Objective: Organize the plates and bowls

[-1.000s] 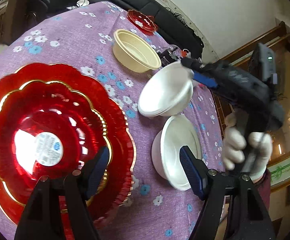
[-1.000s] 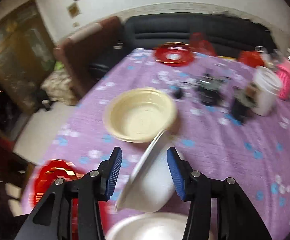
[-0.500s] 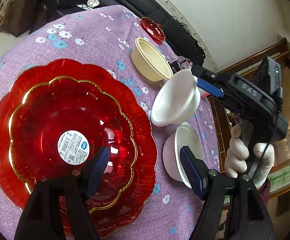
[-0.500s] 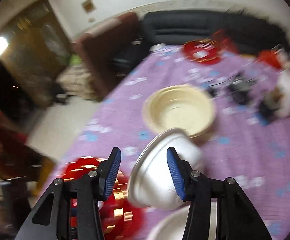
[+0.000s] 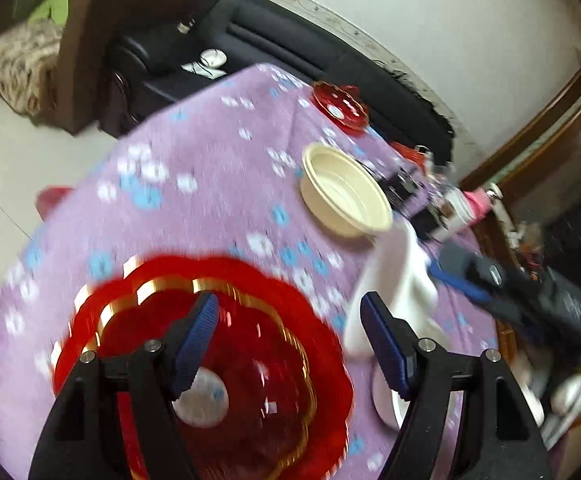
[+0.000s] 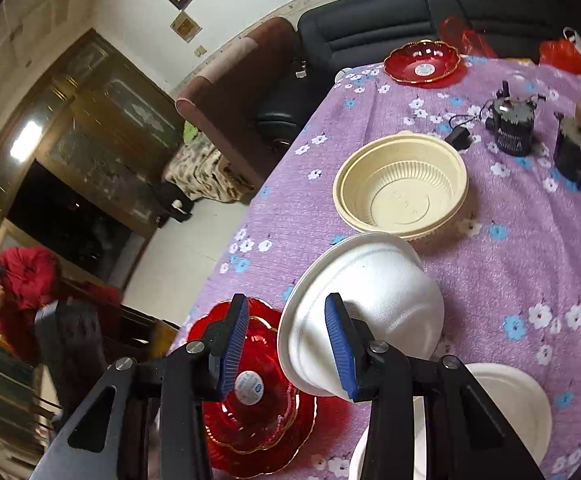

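My right tool [image 6: 286,338] pinches the tilted white bowl's [image 6: 370,304] rim; my left tool [image 5: 288,340] hovers agape over red plates [image 5: 250,360].

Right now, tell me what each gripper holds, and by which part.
The right gripper seems to hold the white foam bowl by its rim, tilted above the table. The left gripper is open, holding nothing.

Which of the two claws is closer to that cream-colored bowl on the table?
Right. The right claw, carrying a white foam bowl, is just short of the cream bowl. The left claw hangs open over the stacked red plates, farther back.
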Action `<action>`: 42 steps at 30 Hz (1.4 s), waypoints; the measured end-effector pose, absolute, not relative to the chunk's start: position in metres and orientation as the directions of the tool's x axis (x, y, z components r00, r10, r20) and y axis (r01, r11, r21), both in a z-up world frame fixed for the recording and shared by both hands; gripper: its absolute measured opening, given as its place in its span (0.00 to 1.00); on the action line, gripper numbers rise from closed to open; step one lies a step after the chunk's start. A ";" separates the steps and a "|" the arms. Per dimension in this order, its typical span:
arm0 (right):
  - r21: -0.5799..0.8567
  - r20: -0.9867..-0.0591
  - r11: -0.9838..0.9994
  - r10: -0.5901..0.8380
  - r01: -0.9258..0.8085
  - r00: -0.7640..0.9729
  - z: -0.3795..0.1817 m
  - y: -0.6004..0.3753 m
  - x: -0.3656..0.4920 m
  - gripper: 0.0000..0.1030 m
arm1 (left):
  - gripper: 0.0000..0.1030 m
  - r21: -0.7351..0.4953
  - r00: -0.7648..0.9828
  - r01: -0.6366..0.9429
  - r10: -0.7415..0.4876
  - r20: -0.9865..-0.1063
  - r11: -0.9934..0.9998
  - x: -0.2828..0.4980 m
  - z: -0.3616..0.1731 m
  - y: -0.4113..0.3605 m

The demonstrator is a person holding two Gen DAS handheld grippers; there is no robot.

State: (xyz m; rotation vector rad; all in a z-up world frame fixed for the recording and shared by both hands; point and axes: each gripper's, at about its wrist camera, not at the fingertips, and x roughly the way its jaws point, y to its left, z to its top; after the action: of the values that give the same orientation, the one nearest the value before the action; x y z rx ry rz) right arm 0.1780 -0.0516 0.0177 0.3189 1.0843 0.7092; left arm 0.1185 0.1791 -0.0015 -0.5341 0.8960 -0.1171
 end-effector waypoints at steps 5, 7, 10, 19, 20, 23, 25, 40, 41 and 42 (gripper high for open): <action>0.602 -0.667 0.717 0.693 -0.350 0.272 0.019 -0.062 0.178 0.41 | 0.71 -0.529 0.602 -0.054 -0.395 -0.694 0.847 0.148 0.001 0.162; 0.619 -0.657 0.706 0.705 -0.344 0.266 0.018 -0.065 0.179 0.41 | 0.71 -0.522 0.583 -0.037 -0.406 -0.704 0.852 0.153 -0.004 0.152; 0.631 -0.647 0.697 0.715 -0.340 0.265 0.017 -0.069 0.180 0.41 | 0.70 -0.511 0.565 -0.037 -0.404 -0.720 0.859 0.161 -0.011 0.144; 0.666 -0.623 0.675 0.737 -0.318 0.263 0.015 -0.087 0.183 0.40 | 0.70 -0.661 0.604 0.018 -0.535 -0.591 0.750 0.159 -0.004 0.163; 0.665 -0.623 0.677 0.736 -0.315 0.266 0.015 -0.088 0.184 0.40 | 0.70 -0.656 0.604 0.028 -0.535 -0.590 0.755 0.158 -0.002 0.162; 0.678 -0.615 0.669 0.743 -0.304 0.265 0.015 -0.092 0.186 0.40 | 0.70 -0.656 0.587 0.057 -0.557 -0.588 0.752 0.159 -0.002 0.156; 0.683 -0.610 0.665 0.747 -0.302 0.264 0.014 -0.092 0.186 0.40 | 0.70 -0.659 0.576 0.079 -0.574 -0.582 0.748 0.160 -0.003 0.151; 0.600 -0.665 0.746 0.666 -0.290 0.338 0.018 -0.106 0.184 0.30 | 0.70 -0.603 0.551 -0.126 -0.450 -0.702 0.788 0.164 -0.031 0.191; 0.522 -0.710 0.806 0.592 -0.278 0.382 0.021 -0.109 0.182 0.36 | 0.70 -0.610 0.554 -0.128 -0.455 -0.698 0.782 0.160 -0.031 0.194; 0.419 -0.762 0.870 0.493 -0.261 0.420 0.023 -0.109 0.180 0.41 | 0.70 -0.623 0.559 -0.111 -0.469 -0.683 0.774 0.154 -0.026 0.194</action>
State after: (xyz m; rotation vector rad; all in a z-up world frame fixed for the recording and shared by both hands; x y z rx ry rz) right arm 0.1798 -0.1092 0.0231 0.2517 1.0359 0.4789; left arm 0.1535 0.1938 -0.0263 -0.6762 0.9710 -0.2311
